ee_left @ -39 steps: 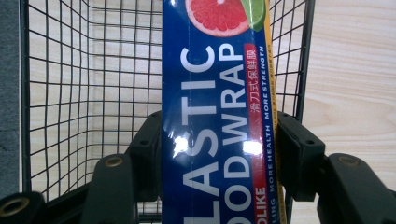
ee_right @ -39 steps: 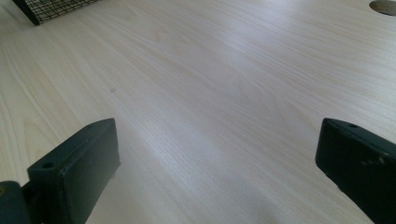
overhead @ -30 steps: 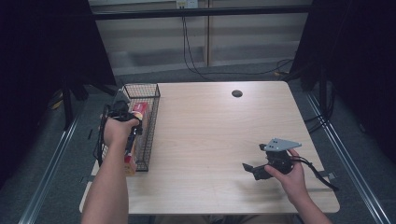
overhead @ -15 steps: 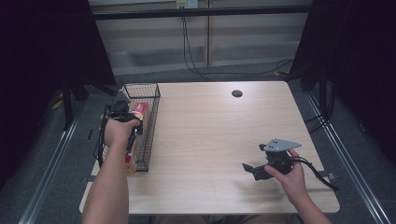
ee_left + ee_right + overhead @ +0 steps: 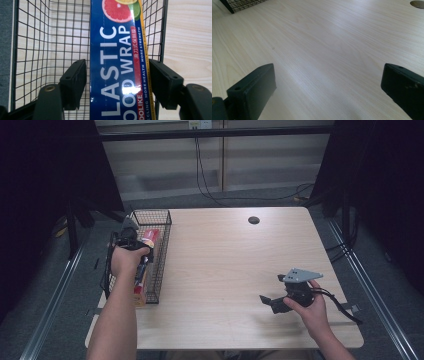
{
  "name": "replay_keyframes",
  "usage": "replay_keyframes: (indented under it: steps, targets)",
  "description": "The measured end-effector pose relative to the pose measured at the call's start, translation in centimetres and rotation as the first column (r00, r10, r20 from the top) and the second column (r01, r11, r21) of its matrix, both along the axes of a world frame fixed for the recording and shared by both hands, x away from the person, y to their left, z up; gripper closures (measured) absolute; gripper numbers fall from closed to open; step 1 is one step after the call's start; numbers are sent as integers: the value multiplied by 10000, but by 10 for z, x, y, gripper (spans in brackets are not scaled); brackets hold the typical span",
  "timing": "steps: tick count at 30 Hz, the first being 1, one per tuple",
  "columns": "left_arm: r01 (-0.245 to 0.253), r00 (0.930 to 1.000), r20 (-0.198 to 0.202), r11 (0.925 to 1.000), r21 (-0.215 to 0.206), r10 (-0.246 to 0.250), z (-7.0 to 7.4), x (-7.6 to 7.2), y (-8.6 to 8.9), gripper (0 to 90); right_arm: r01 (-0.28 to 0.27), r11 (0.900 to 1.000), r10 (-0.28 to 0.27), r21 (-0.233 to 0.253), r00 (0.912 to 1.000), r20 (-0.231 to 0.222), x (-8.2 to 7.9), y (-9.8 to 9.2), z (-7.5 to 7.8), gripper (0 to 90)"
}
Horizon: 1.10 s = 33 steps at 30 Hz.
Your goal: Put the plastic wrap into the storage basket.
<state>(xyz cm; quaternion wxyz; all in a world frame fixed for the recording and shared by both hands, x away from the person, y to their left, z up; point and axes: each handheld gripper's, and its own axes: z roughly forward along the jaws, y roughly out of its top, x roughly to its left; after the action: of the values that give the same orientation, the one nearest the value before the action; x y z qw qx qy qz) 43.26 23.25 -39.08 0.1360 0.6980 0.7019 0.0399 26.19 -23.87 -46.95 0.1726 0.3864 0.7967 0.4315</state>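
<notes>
A pale wooden table (image 5: 225,270) carries a black wire basket (image 5: 159,270) at its left edge, with a blue plastic wrap box (image 5: 117,62) lying inside. The left gripper (image 5: 117,82) straddles the box, jaws spread slightly wider than it. The right gripper (image 5: 328,90) hovers wide and empty over bare tabletop.

In the high view the person's left hand (image 5: 129,260) covers most of the left gripper (image 5: 131,236), so how its jaws stand cannot be read there. The same hand and forearm hide the middle of the plastic wrap box (image 5: 148,240) in the wire basket (image 5: 162,251).

In the left gripper view the box (image 5: 117,62) runs off both the top and bottom edges (its first letter is cut, leaving "LASTIC"), and whether the jaws touch its sides cannot be told.

In the right gripper view the basket (image 5: 239,4) is cropped to a corner, and the table's round hole (image 5: 417,3) is clipped by the edge.
</notes>
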Motion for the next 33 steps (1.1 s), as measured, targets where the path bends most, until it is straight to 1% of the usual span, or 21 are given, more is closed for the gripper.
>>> replay_keyframes:
  steps: [1,2,3,4,5,6,7,8,9,10,11,14,15,17,20,24,26,28,30,32,33]
  targets:
    - [-75,10000,-16,9999,-93,75,1,-1,0,324,-1,10000,1,3,10000,2,0,0,0,0]
    - [49,10000,57,10000,-42,-49,1,-1,1,310,-3,10000,3,7,10000,6,0,0,0,0]
    - [-96,9999,105,9999,-71,97,2,-1,-1,293,1,10000,-1,6,10000,21,0,0,0,0]
    - [138,9998,128,9998,-125,-137,3,-1,1,282,-7,10000,7,4,10000,12,0,0,0,0]
    - [34,9998,178,9996,-291,-29,3,-2,0,264,-4,10000,4,4,10000,-6,0,0,0,0]
    - [198,9996,182,9995,-255,-194,4,-2,1,249,10,10000,-10,-3,10000,5,0,0,0,0]
    - [111,9997,217,9994,-340,-104,4,-2,0,238,2,10000,-2,4,10000,-13,0,0,0,0]
    - [193,9996,226,9992,-364,-184,5,-3,0,227,7,10000,-7,3,10000,-12,0,0,0,0]
    - [208,9995,262,9992,-352,-199,6,-3,1,217,21,10000,-21,8,10000,5,0,1,0,0]
    - [372,9990,272,9992,-178,-367,7,-3,2,207,-21,10000,21,43,10000,-10,0,1,0,0]
    - [202,9994,280,9988,-438,-190,7,-3,1,199,-11,10000,11,39,10000,-11,0,1,0,0]
    - [444,9985,354,9980,-456,-428,11,-4,0,193,-19,10000,19,8,10000,-17,0,1,0,0]
    - [415,9984,411,9979,-490,-395,12,-5,-1,191,-28,10000,28,25,10000,-23,0,1,0,0]
    - [582,9978,366,9963,-626,-560,14,-5,-3,178,-11,10000,11,37,10000,-26,0,1,0,0]
    - [780,9958,515,9961,-422,-758,18,-6,-5,168,-10,10000,10,4,10000,-49,0,1,0,0]
    - [754,9951,674,9959,-503,-720,22,-8,-5,169,-12,10000,13,86,10000,-21,2,3,1,0]
    - [955,9933,706,9942,-490,-919,25,-8,-4,168,-30,10000,30,57,10000,-16,2,3,1,0]
    - [935,9926,837,9939,-578,-885,29,-9,-6,166,-79,10000,79,37,10000,-28,2,4,0,0]
    - [1122,9906,850,9921,-562,-1072,33,-9,-6,164,-93,9999,94,37,9999,-51,2,4,0,0]
    - [1186,9887,986,9914,-558,-1128,36,-10,-8,160,-104,9999,104,50,9999,-32,2,4,0,0]
    - [1210,9882,1023,9905,-651,-1140,38,-11,-9,159,-104,9999,104,45,9999,-27,2,4,0,0]
